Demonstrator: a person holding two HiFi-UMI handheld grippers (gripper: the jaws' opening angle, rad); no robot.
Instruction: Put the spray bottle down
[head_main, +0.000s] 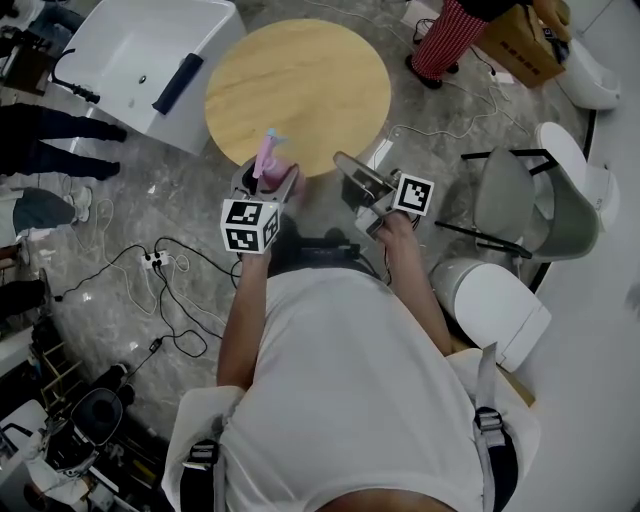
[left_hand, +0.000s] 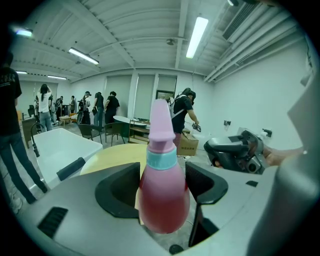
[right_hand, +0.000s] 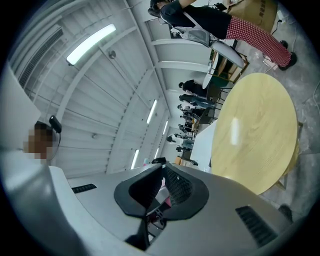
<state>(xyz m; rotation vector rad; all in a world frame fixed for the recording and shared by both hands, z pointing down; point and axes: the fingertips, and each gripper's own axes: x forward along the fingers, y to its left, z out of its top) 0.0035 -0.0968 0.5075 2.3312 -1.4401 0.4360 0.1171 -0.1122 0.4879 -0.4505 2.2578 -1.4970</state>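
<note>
Jaws of the left gripper (head_main: 266, 184) pinch the spray bottle (left_hand: 164, 190) upright; the right gripper (right_hand: 161, 187) jaws are pressed together, empty. Carry step: next, lower the bottle onto the surface (head_main: 300, 80) by its near edge.

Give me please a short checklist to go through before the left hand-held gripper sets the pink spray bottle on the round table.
1. Spray bottle gripped between the jaws of the left hand-held gripper: ok.
2. Round table top bare: ok.
3. Bottle above the tabletop, past its near edge: cannot tell.
4. Right hand-held gripper empty, jaws together, off to the side: ok.
</note>
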